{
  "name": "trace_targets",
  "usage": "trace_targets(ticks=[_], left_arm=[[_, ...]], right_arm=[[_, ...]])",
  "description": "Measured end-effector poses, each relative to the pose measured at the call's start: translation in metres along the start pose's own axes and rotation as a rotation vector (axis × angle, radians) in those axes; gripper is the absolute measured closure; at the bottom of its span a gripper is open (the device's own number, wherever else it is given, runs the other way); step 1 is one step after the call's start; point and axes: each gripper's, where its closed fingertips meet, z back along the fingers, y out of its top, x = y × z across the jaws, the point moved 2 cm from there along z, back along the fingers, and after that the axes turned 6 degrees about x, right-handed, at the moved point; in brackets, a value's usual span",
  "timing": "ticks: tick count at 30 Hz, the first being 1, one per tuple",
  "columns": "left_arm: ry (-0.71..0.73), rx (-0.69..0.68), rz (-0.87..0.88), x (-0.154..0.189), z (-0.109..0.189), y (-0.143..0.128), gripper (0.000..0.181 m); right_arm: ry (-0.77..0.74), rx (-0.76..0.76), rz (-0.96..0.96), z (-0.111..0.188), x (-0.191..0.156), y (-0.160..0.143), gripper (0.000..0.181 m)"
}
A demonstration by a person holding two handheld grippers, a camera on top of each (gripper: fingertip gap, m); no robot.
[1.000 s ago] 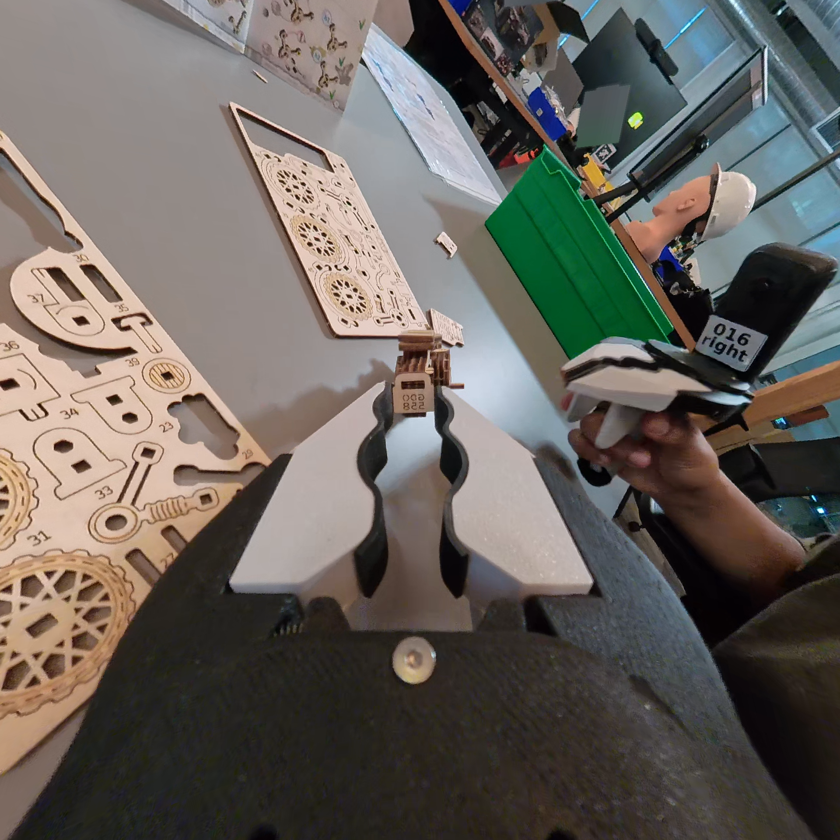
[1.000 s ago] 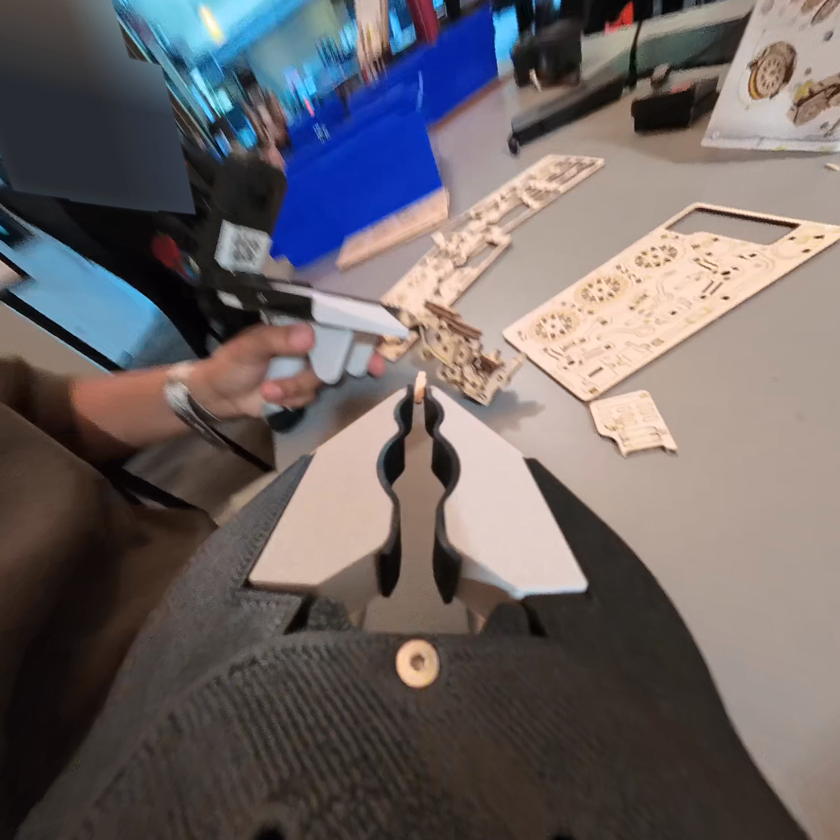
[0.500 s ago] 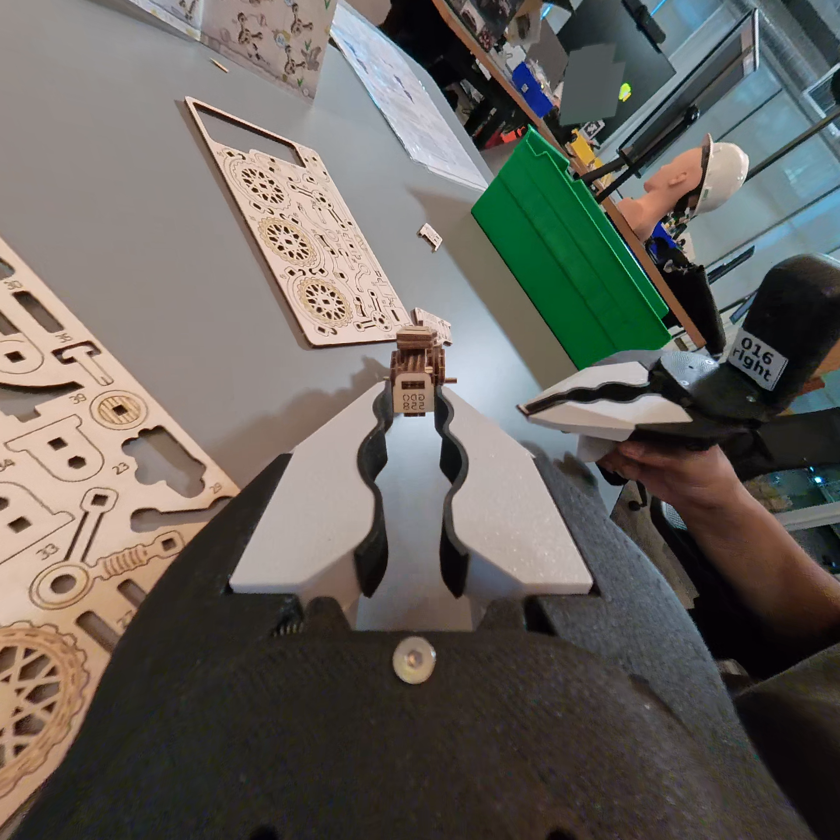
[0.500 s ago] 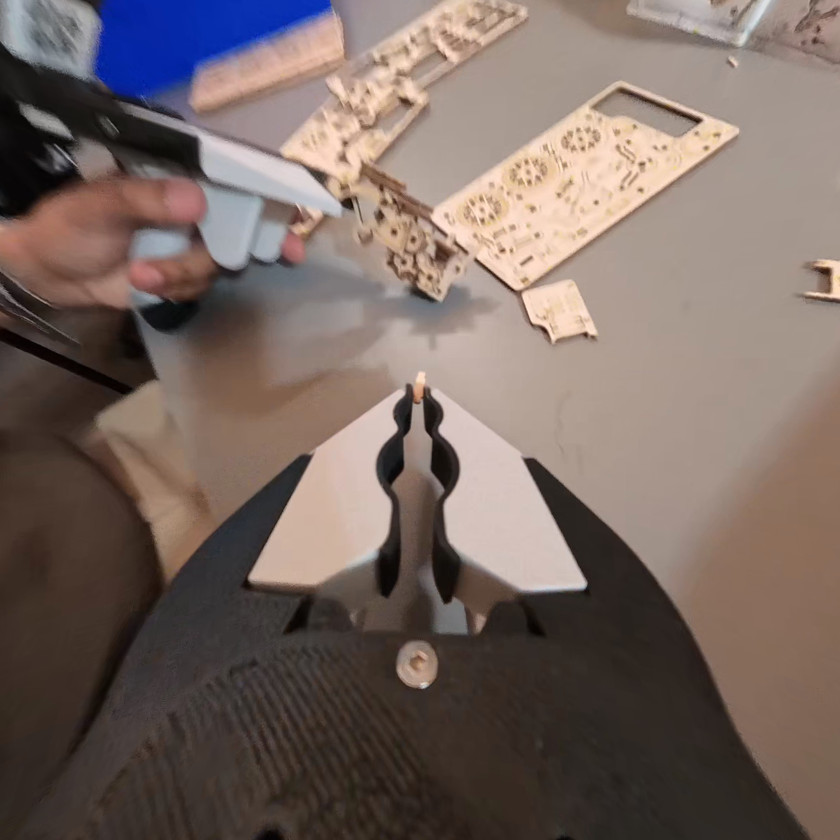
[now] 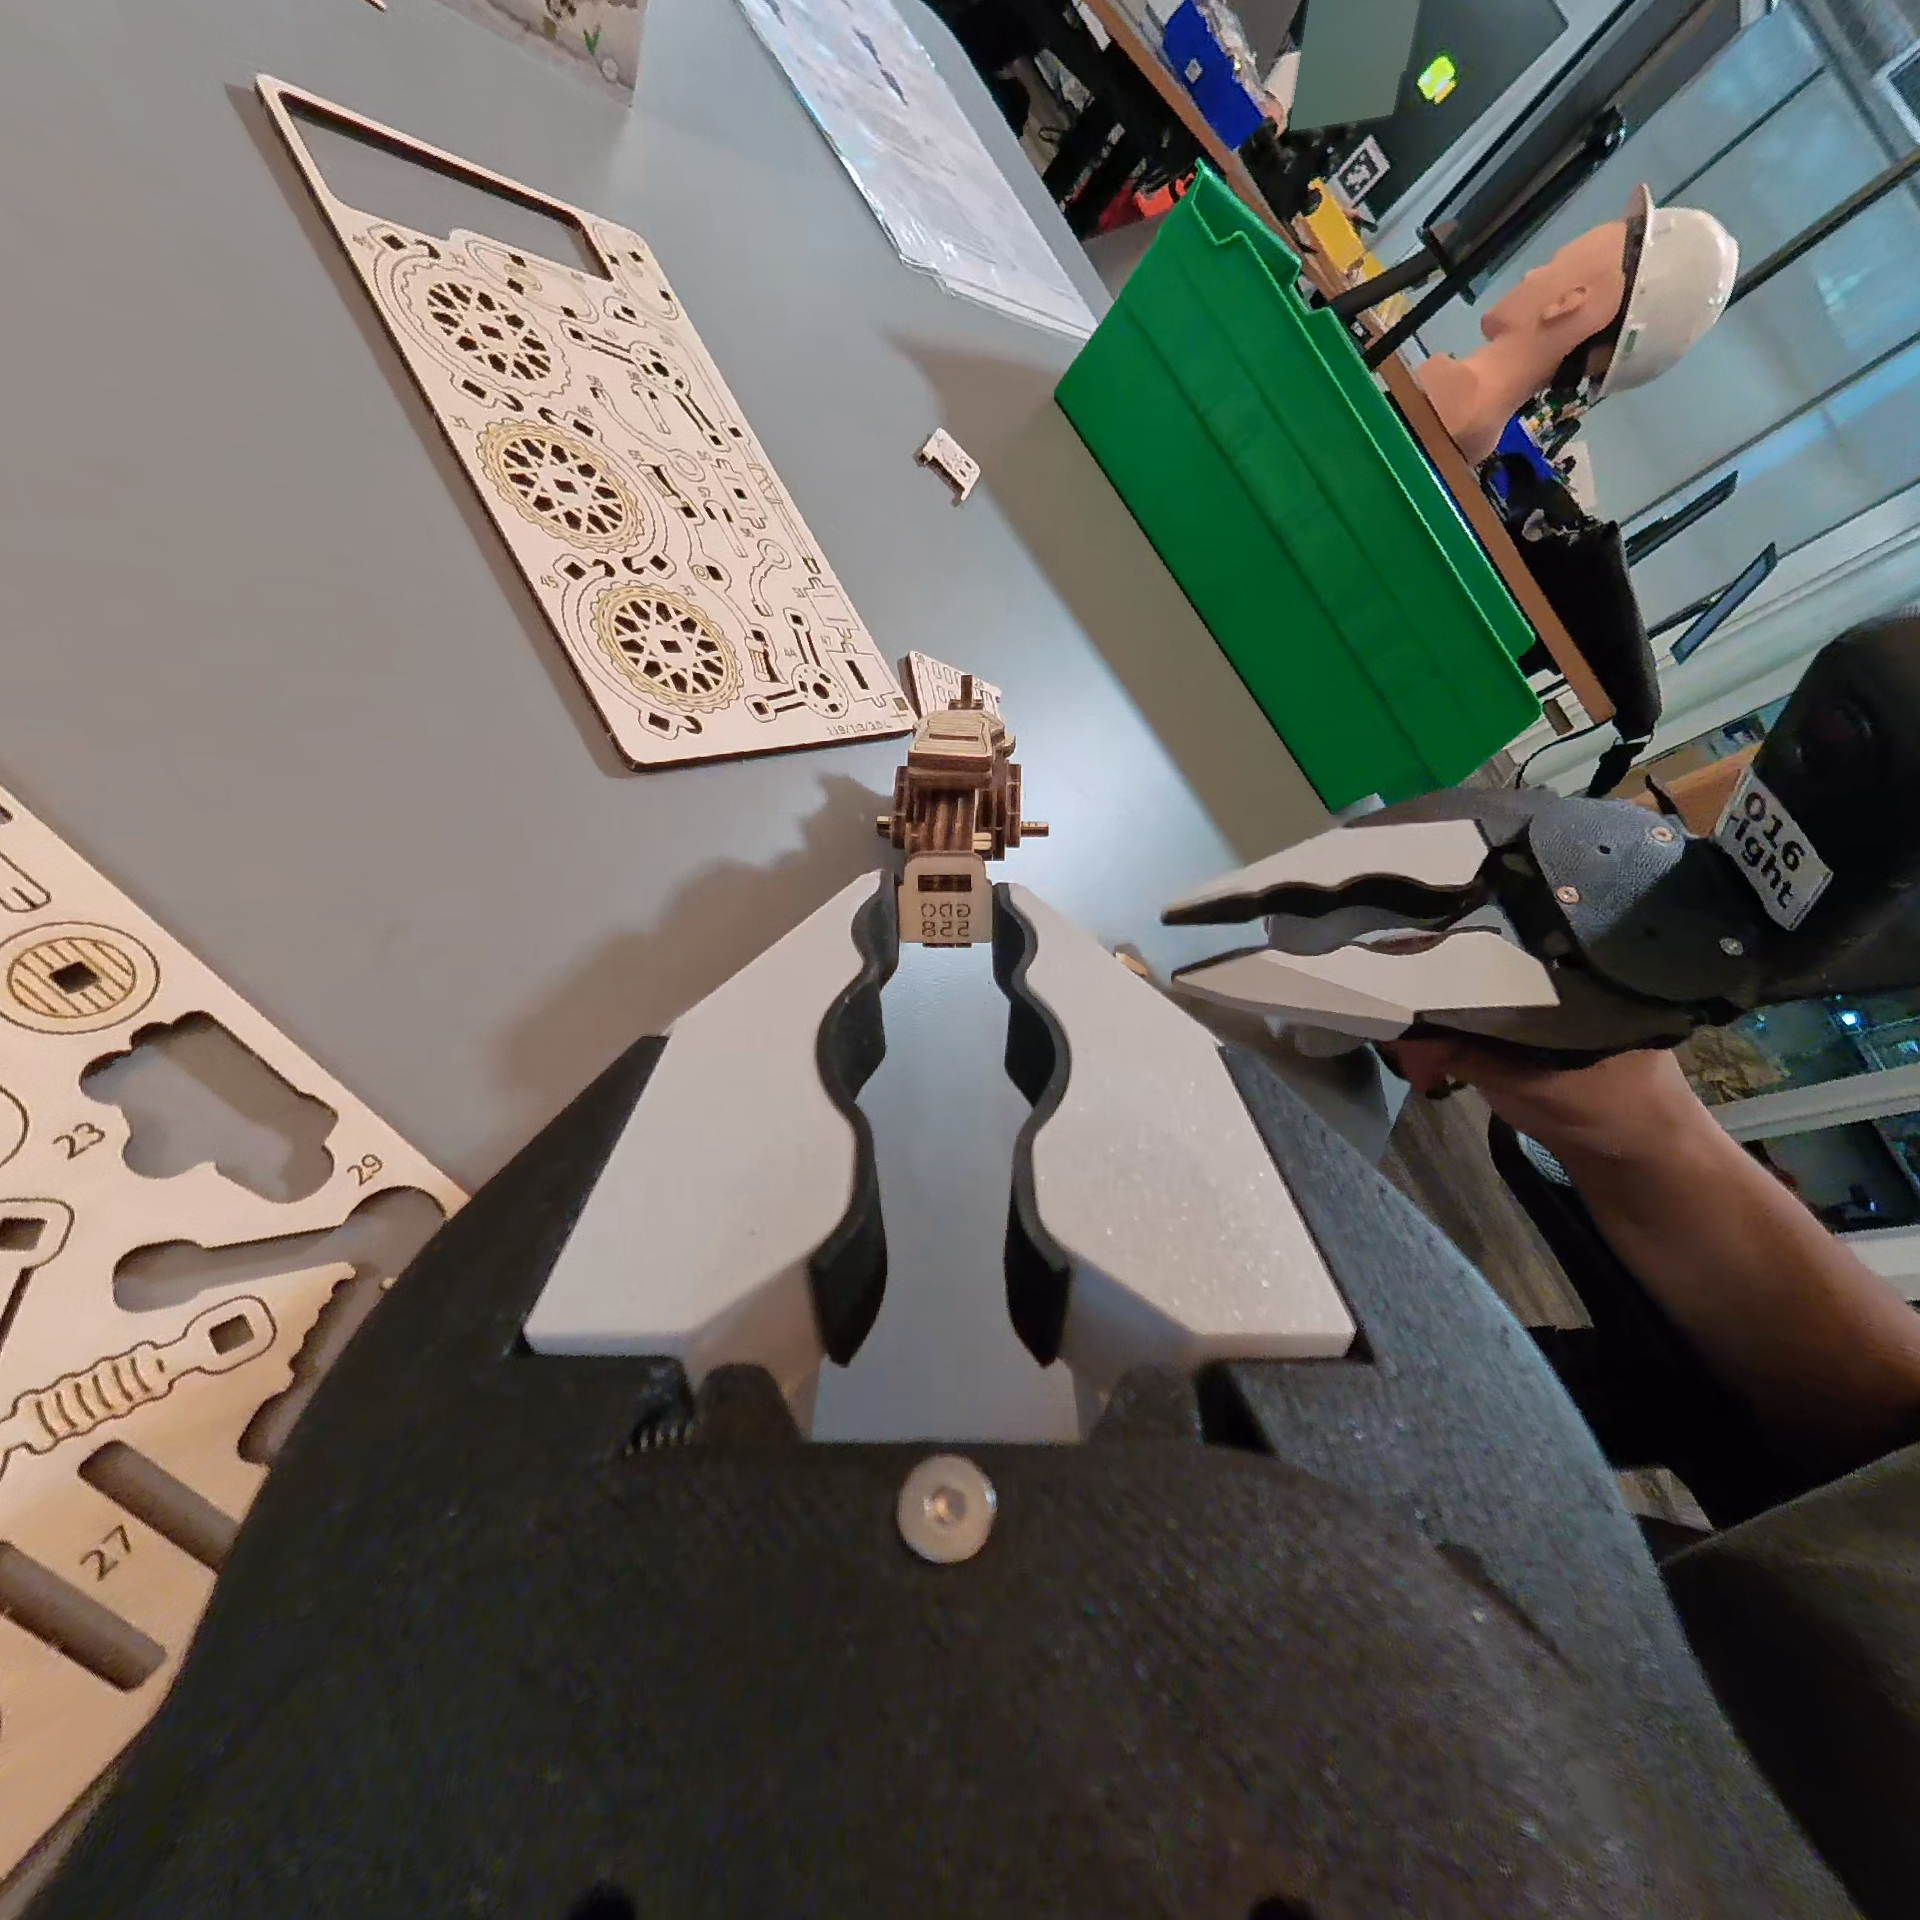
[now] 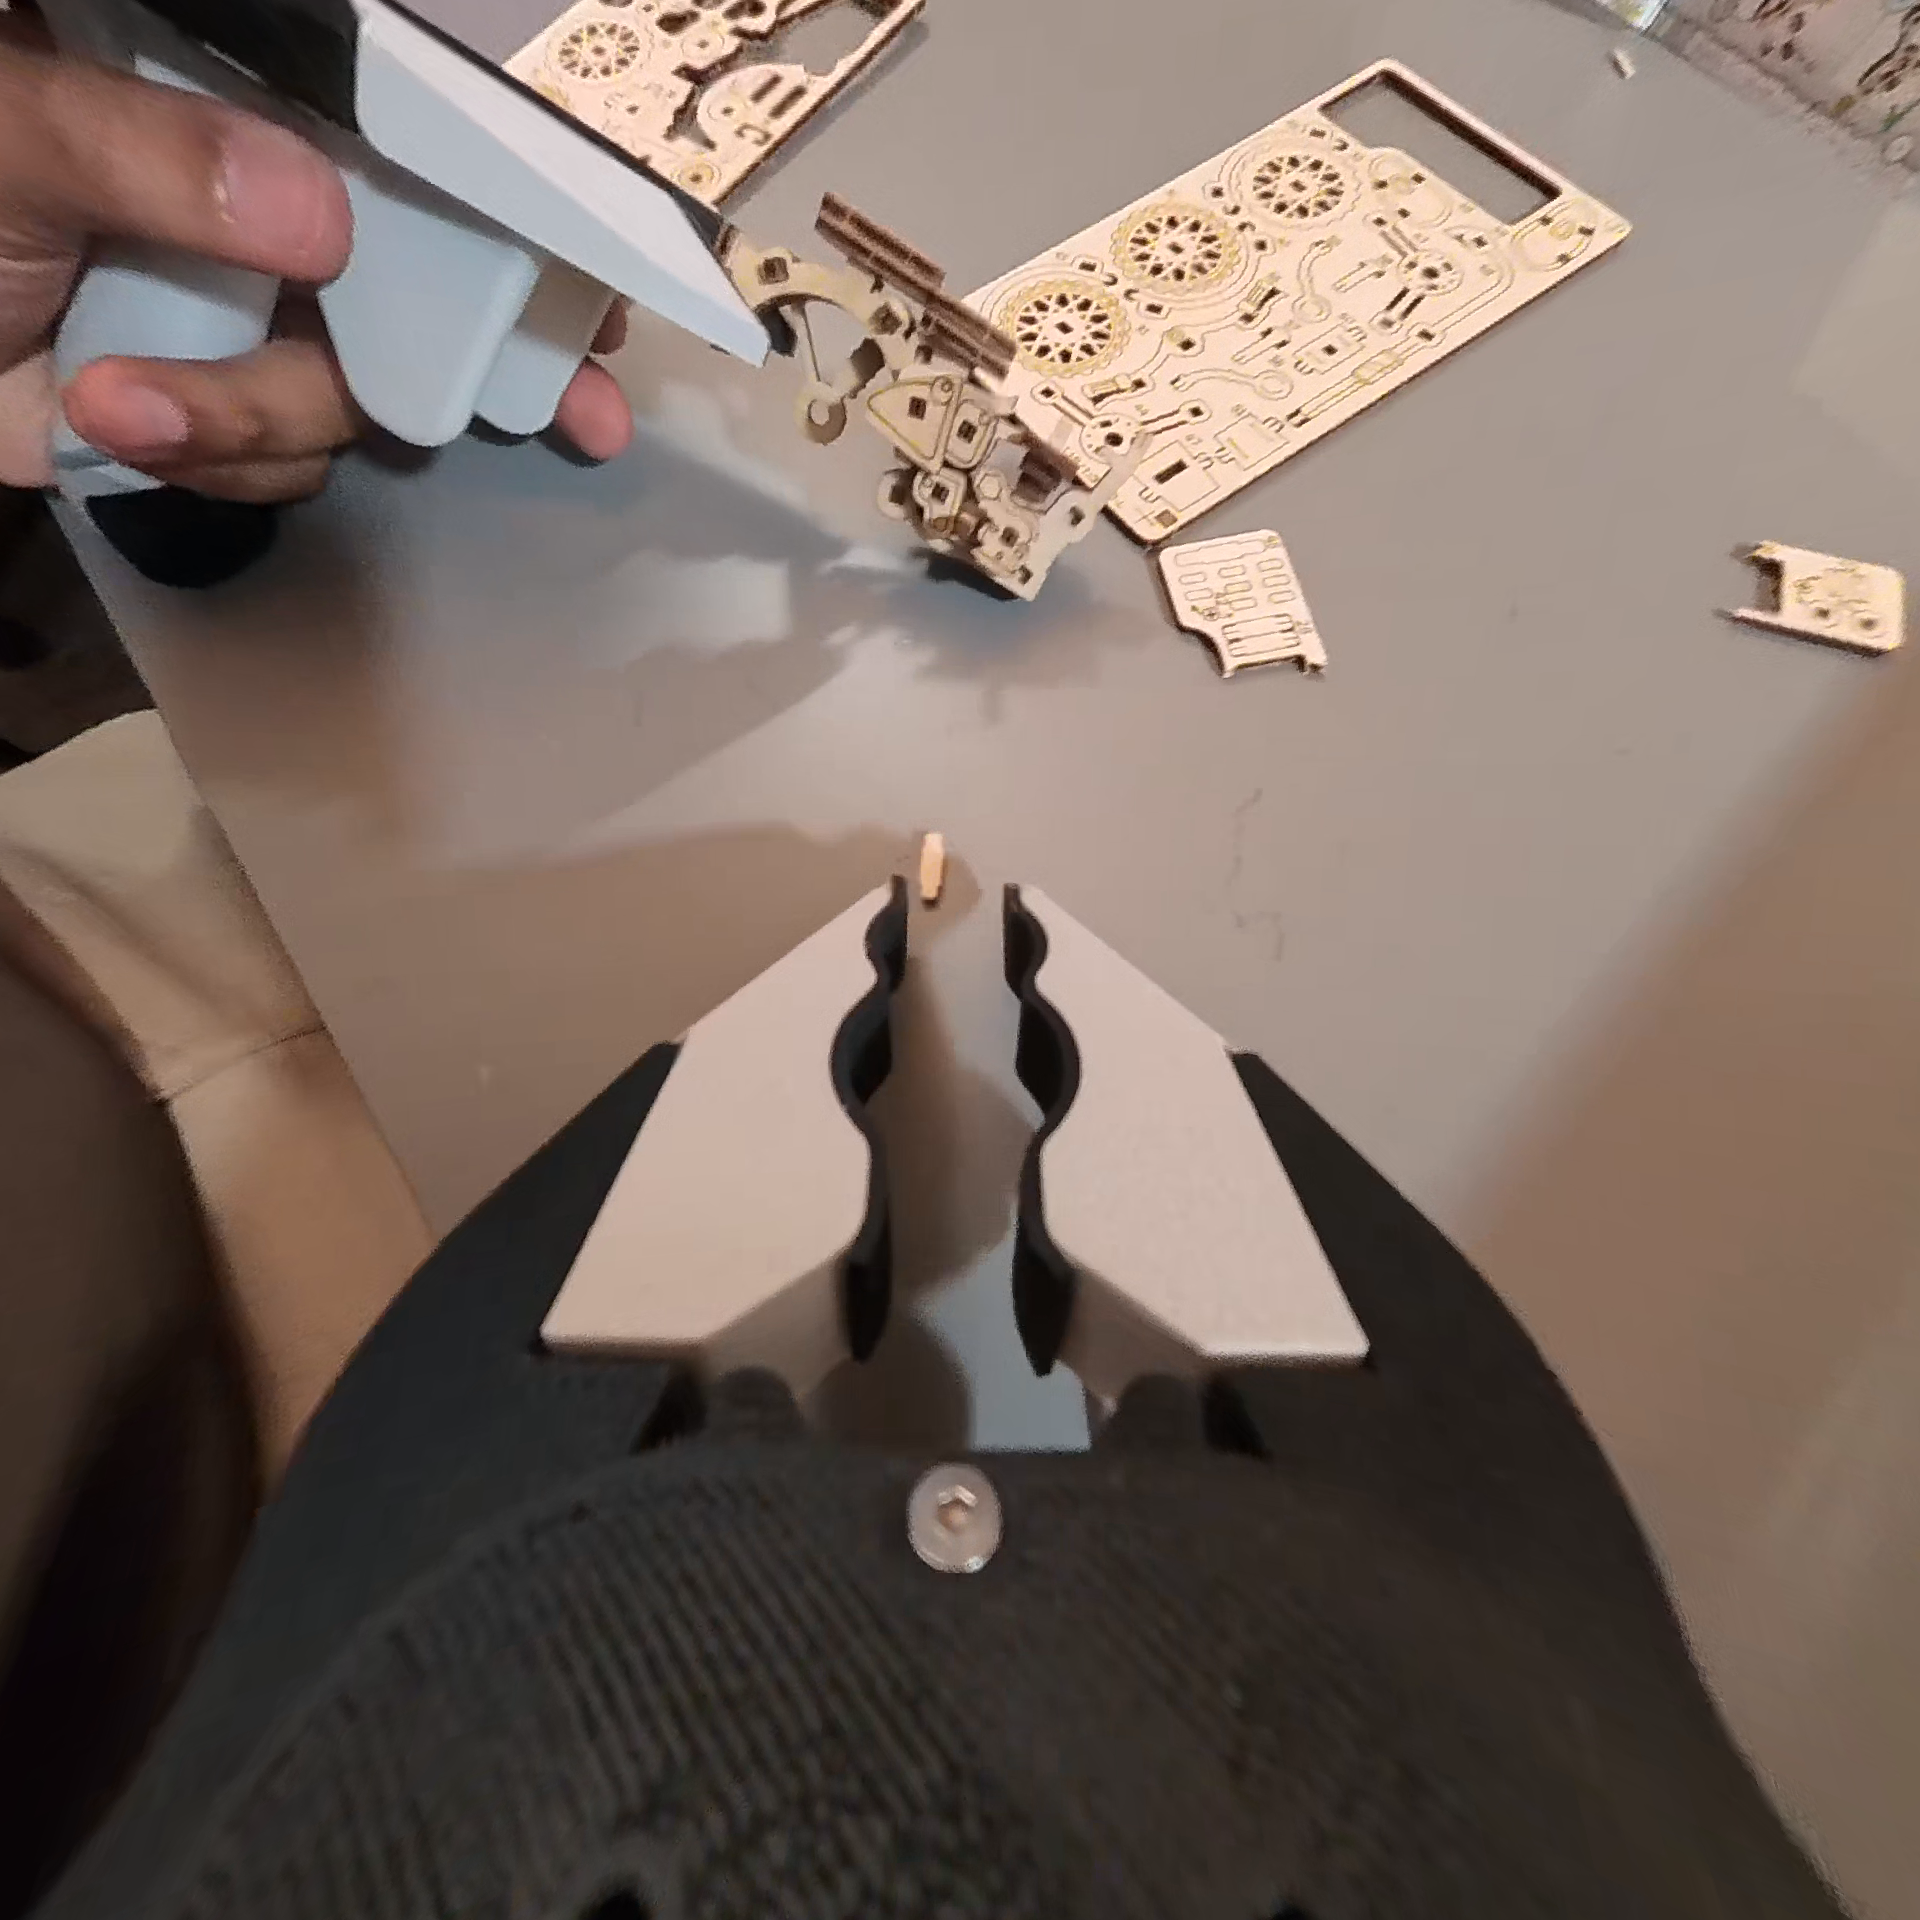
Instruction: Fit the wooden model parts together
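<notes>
My left gripper (image 5: 943,904) is shut on the flat tab at the end of a small brown wooden model (image 5: 956,790) and holds it tilted, one corner near the grey table (image 5: 260,644). In the right wrist view the left gripper (image 6: 748,332) and the model (image 6: 935,416) are at the upper left. My right gripper (image 6: 951,894) is open. A tiny light wooden peg (image 6: 932,868) sits loose just beyond its left fingertip, over the table. In the left wrist view the right gripper (image 5: 1169,945) is close on the right of the model, with the peg (image 5: 1127,956) at its tips.
Laser-cut wooden part sheets lie on the table (image 5: 582,457) (image 5: 125,1143) (image 6: 1299,270). Small loose pieces lie nearby (image 6: 1242,603) (image 6: 1829,597). A green bin (image 5: 1299,499) and a mannequin head with a white helmet (image 5: 1600,301) stand beyond the table's right edge. The left gripper's tips are roughly 11 cm from the right gripper's.
My right gripper swung down toward the table beside the model, opened, and let go of the small peg. My left gripper kept its hold on the model.
</notes>
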Motion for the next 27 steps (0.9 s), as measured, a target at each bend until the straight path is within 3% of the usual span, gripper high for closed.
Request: trace_targets(ticks=[12, 27], left_arm=[[-0.026, -0.07, -0.014, 0.005, -0.006, -0.009, 0.166], [-0.052, -0.172, -0.091, 0.021, -0.011, -0.028, 0.166]], right_arm=[[0.008, -0.027, 0.034, -0.01, -0.005, -0.004, 0.179], [0.07, 0.006, -0.001, -0.005, -0.009, 0.0, 0.18]])
